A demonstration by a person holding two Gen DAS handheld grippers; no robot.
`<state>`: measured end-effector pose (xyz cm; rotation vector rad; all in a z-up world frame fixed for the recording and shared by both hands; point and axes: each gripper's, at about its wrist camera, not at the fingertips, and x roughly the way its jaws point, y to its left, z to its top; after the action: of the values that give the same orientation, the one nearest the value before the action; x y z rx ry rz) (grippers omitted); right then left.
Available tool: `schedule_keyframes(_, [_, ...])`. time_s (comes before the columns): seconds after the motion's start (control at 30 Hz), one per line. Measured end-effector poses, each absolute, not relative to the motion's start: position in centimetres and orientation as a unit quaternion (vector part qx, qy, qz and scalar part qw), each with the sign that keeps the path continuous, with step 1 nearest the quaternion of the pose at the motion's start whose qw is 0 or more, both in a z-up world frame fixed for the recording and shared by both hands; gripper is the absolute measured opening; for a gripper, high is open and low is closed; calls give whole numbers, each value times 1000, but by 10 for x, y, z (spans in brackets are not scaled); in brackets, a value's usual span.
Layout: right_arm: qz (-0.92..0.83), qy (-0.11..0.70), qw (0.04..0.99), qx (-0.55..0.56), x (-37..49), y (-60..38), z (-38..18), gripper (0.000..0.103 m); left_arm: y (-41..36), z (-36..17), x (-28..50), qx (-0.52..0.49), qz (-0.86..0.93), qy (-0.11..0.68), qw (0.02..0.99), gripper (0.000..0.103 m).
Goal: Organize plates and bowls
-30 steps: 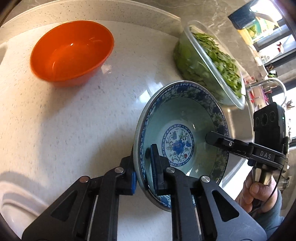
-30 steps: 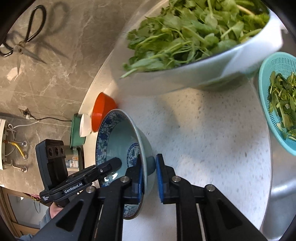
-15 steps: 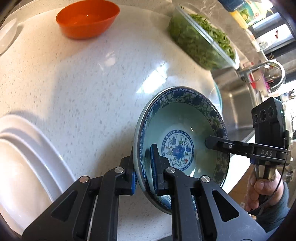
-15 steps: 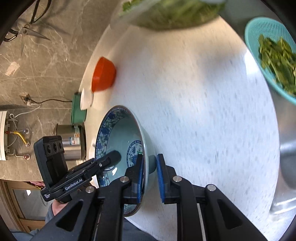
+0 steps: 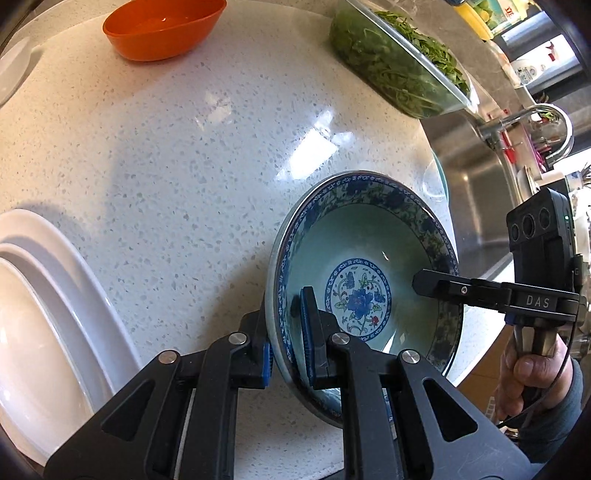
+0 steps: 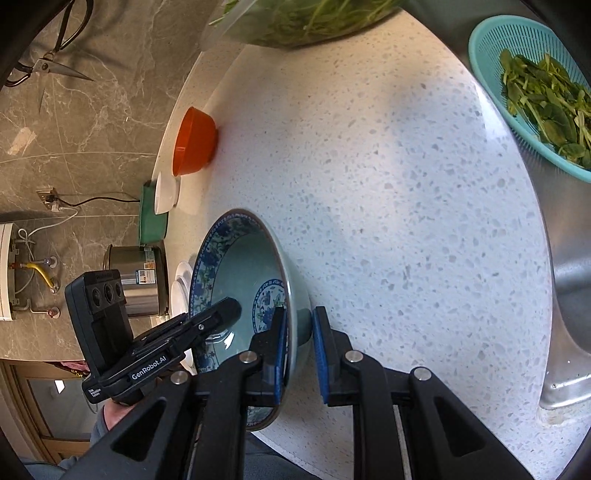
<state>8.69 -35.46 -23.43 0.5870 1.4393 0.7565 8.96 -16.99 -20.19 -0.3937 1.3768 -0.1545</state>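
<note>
A blue-and-white patterned bowl (image 5: 369, 258) (image 6: 240, 266) hangs tilted over the speckled white counter (image 5: 184, 166), near its front edge. My left gripper (image 5: 286, 317) is shut on the bowl's near rim, one pad inside and one outside. My right gripper (image 6: 299, 314) is shut on the opposite rim; its other finger (image 5: 428, 286) reaches into the bowl in the left wrist view. An orange bowl (image 5: 162, 29) (image 6: 192, 144) stands at the counter's far side. A stack of white plates (image 5: 37, 295) (image 6: 181, 288) lies at the left, close to the held bowl.
A glass container of greens (image 5: 399, 66) stands far right, with a teal colander of leaves (image 6: 535, 92) beside the steel sink (image 5: 476, 206). A small white dish (image 6: 166, 192) on a green container and a steel pot (image 6: 136, 280) stand beyond the plates. Scissors (image 6: 48, 66) hang on the wall.
Both grippers have carried the bowl away from the orange bowl and greens toward the counter's front edge. The white plates have come into view at left. Both grips are unchanged.
</note>
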Motion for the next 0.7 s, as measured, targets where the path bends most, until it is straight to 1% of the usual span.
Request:
schedule_keyframes(0.13, [334, 635, 647, 260, 85, -354, -237, 18, -175, -208, 94, -179, -68, 632, 751, 11])
schedule_keyframes(0.33, [340, 633, 645, 260, 85, -353, -239, 19, -175, -210, 95, -174, -59, 637, 749, 16])
schedule_keyframes(0.37, [342, 633, 644, 260, 85, -353, -239, 20, -174, -210, 96, -174, -59, 637, 748, 19])
schedule_keyframes(0.4, [344, 632, 644, 261, 85, -353, -239, 23, -174, -210, 95, -176, -58, 636, 749, 25])
schedule_keyframes(0.43, [346, 631, 643, 261, 85, -353, -238, 29, -173, -209, 95, -179, -58, 634, 750, 32])
schedule_keyframes(0.47, [348, 631, 643, 260, 85, -353, -238, 33, -172, -208, 94, -178, -57, 633, 752, 55])
schedule_keyframes(0.5, [349, 630, 643, 260, 86, -352, -237, 36, -172, -206, 93, -177, -56, 630, 754, 72])
schedule_keyframes(0.7, [352, 620, 652, 257, 89, -356, -228, 38, -170, -182, 93, -160, -48, 613, 772, 74])
